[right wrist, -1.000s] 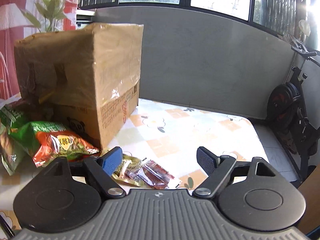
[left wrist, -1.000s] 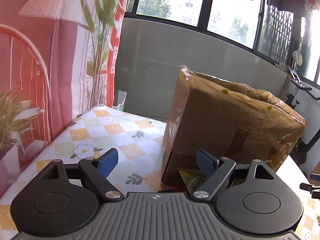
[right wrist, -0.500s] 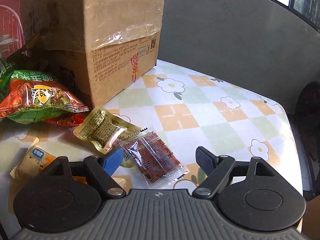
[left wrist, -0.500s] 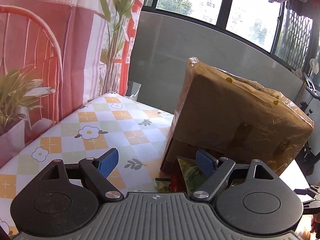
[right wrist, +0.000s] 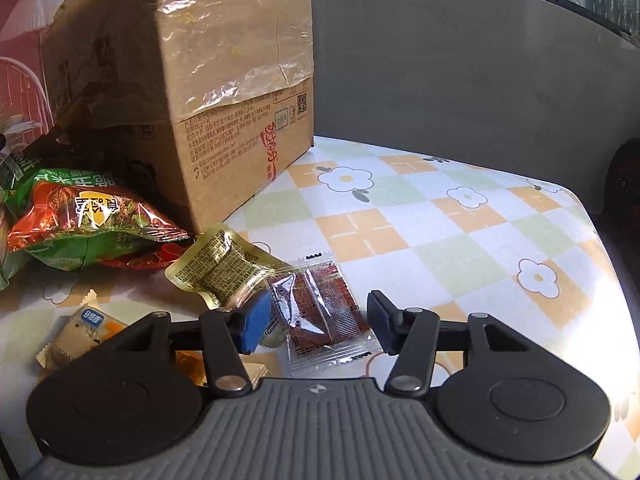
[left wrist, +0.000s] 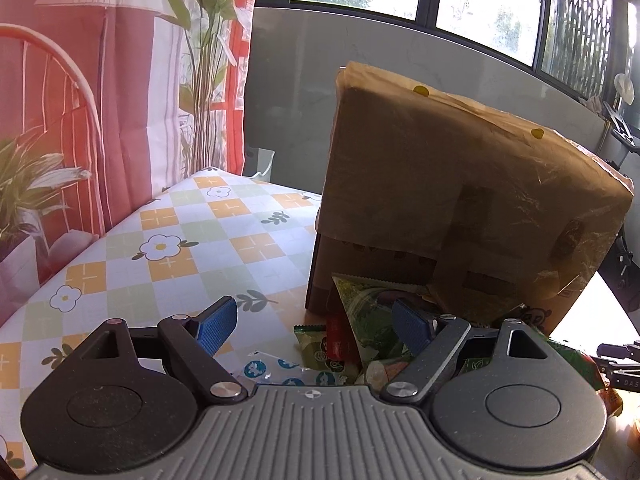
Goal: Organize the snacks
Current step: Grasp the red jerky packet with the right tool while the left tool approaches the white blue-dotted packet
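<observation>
A tall cardboard box (left wrist: 460,184) wrapped in tape stands on the flowered table (left wrist: 168,240). Snack packets lie at its foot. My left gripper (left wrist: 316,328) hangs open over a green packet (left wrist: 360,320) and a blue-printed clear wrapper (left wrist: 272,368), holding nothing. In the right wrist view the box (right wrist: 224,80) is at upper left. My right gripper (right wrist: 316,320) is low over the table, its jaws closing with a clear red sachet (right wrist: 320,312) lying flat between them. The left pad (right wrist: 256,320) sits at the edge of a gold packet (right wrist: 224,268).
A green and red chip bag (right wrist: 88,216) lies against the box, and a small biscuit pack (right wrist: 84,332) is at lower left. The table (right wrist: 460,248) ends at the right, with a grey wall behind. A red patterned curtain (left wrist: 80,100) hangs along the table's left side.
My right gripper has dipped toward the table and its jaws have narrowed around the red sachet. My left gripper has moved in and down toward the packets by the box.
</observation>
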`<state>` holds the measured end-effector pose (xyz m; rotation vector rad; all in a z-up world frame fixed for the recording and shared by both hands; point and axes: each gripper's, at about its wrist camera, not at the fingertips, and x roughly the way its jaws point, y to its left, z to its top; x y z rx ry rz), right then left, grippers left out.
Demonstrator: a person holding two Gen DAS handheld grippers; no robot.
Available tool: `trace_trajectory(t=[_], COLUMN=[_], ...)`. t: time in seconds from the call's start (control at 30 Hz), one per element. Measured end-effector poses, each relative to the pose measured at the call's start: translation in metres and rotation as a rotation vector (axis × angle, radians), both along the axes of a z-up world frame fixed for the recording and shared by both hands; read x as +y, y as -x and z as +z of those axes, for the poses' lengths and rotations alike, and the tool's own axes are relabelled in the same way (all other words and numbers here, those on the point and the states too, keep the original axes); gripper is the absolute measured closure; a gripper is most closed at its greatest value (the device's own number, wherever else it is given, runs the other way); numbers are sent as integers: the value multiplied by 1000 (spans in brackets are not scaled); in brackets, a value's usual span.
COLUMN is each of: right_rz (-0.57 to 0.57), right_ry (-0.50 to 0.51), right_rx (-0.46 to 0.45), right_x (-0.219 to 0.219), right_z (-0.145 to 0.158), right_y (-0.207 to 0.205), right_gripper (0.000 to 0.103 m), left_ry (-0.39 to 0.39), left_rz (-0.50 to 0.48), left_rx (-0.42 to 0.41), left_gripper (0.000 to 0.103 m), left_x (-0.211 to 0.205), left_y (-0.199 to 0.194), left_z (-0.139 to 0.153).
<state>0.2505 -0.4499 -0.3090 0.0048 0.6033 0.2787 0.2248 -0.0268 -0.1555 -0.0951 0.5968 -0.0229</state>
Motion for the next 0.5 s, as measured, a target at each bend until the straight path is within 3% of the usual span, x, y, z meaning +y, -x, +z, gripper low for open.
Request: trace_trajectory(t=[0.37, 0.47, 0.5], right_rz=[3, 1, 3], right_ry=[2, 6, 9], right_rx=[-3, -2, -3], right_x=[2, 4, 4], right_z=[-1, -1, -1], right_y=[-2, -2, -2], right_gripper=[43, 44, 50], left_ry=[7, 7, 6], left_rz=[4, -2, -5], left_rx=[37, 36, 34], left_gripper=[17, 18, 18], left_x=[-2, -4, -5], left_y=[6, 9, 10], left_z=[-8, -9, -8])
